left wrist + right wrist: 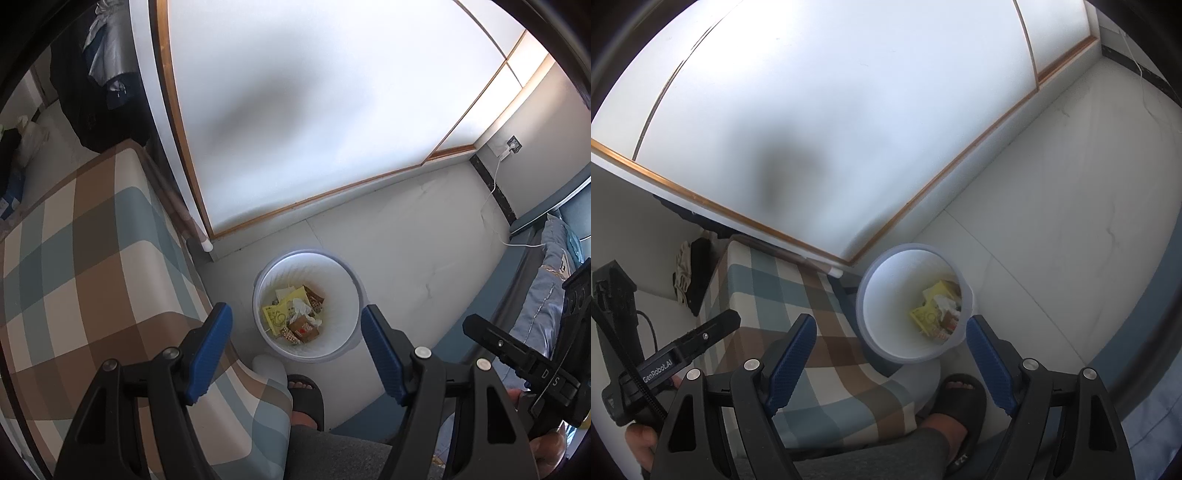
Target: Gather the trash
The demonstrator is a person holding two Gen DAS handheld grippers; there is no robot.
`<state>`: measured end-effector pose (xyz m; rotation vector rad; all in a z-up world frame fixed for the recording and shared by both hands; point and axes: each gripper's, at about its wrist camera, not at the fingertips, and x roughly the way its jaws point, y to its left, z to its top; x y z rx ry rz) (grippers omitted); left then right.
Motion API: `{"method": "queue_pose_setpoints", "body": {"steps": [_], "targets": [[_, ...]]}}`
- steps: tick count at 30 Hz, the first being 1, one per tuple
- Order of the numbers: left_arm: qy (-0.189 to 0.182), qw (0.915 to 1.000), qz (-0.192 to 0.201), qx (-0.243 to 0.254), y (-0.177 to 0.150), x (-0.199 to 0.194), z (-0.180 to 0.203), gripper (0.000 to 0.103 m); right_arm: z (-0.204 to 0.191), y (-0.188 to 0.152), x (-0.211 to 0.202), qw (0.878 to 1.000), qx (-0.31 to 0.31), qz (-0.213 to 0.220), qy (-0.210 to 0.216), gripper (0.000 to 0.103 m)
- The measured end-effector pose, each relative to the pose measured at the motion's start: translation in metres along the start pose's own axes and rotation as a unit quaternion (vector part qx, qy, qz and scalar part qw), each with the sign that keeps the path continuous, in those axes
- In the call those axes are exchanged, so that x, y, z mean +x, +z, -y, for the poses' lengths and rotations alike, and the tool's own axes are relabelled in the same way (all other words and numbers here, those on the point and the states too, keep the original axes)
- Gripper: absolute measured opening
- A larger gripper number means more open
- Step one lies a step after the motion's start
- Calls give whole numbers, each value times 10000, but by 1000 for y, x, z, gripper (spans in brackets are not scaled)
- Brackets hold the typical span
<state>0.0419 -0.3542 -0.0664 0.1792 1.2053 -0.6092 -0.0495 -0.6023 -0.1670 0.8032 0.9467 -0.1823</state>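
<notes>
A white plastic bin (345,295) stands on the pale floor below both grippers. Inside it lie a yellow wrapper (275,314), a crumpled tissue (301,305) and brown snack packets (303,329). My left gripper (295,309) hangs above the bin, open, with nothing between its blue pads (212,343). In the right wrist view the same bin (886,295) sits between the tips of my right gripper (892,320), which is also open and empty. The trash (934,314) shows at the bin's right side there.
A checked cloth-covered seat (92,277) stands left of the bin. A foot in a black slipper (304,398) rests just in front of it. A frosted sliding door (314,110) closes the back. A bed with blue bedding (546,295) and a white cable (493,192) lie on the right.
</notes>
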Motion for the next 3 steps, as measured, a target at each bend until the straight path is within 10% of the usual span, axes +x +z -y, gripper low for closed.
{"method": "queue_pose_setpoints", "body": {"steps": [3], "targets": [[17,10000,73,-25,0,-3,-1,69,-3,-1,-1,10000,-25,7,-3,83]]}}
